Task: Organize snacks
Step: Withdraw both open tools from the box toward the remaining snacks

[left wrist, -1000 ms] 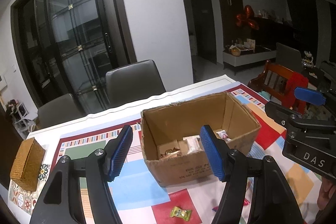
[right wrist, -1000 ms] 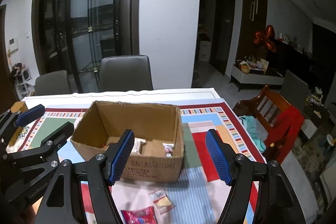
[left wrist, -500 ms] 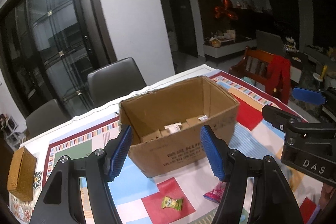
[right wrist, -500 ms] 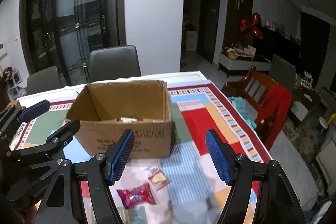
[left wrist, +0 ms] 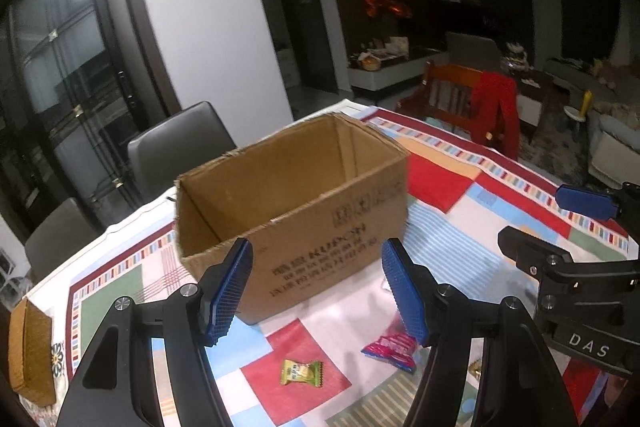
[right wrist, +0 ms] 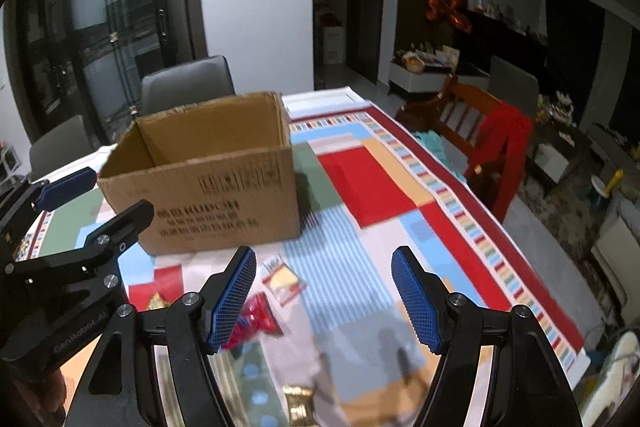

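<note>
From your left claw [left wrist: 316, 291], jaws apart and empty, a green candy [left wrist: 301, 372] and pink packet [left wrist: 390, 346] lie loose just below, short of the cardboard box [left wrist: 296, 211]; your right claw [right wrist: 324, 297], equally empty, hangs over more unboxed snacks [right wrist: 282, 277] on the worktop [right wrist: 400, 187].

the open cardboard box [left wrist: 320, 211] stands upright on the patchwork tablecloth, flaps gone, dark print on its near wall; its inside floor is hidden from both views. nearer than the box lie loose snacks: a green-wrapped candy [left wrist: 301, 372] flat on a red patch, a pink-red packet [left wrist: 390, 345] just to the right of it, a white and yellow packet [right wrist: 283, 279] close to the box's near wall, and a gold-wrapped piece [right wrist: 298, 401] farthest from the box.
</note>
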`<control>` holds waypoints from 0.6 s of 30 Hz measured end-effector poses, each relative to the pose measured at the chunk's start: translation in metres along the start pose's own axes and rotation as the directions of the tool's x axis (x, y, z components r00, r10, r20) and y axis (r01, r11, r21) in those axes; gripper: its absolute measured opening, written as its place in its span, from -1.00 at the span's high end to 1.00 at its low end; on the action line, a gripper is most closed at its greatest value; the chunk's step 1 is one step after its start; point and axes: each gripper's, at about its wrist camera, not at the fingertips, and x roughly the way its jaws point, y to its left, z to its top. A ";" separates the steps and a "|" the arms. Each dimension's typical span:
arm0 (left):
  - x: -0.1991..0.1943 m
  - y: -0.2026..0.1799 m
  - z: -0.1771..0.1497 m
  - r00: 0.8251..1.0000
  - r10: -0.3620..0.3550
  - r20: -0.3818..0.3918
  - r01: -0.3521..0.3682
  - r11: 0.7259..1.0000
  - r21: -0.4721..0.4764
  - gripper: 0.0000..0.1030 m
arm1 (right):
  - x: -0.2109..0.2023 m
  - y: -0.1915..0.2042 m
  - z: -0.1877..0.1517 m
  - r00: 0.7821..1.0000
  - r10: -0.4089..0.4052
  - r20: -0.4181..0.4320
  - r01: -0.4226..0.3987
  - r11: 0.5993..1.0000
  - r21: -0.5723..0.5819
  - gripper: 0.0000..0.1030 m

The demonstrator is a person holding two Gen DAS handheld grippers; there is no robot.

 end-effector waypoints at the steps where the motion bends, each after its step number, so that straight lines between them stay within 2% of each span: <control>1: 0.001 -0.002 -0.001 1.000 -0.006 -0.003 0.006 1.000 0.011 -0.29 | 0.000 -0.001 -0.005 1.000 -0.006 -0.013 0.006 1.000 0.006 -0.38; 11: 0.012 -0.019 -0.019 0.996 -0.077 -0.048 0.081 0.994 0.075 -0.29 | 0.006 -0.004 -0.040 0.993 -0.036 -0.112 0.042 0.998 0.050 -0.38; 18: 0.025 -0.027 -0.030 0.984 -0.147 -0.097 0.156 0.983 0.093 -0.29 | 0.025 -0.007 -0.064 0.969 -0.003 -0.245 0.029 0.994 0.103 -0.38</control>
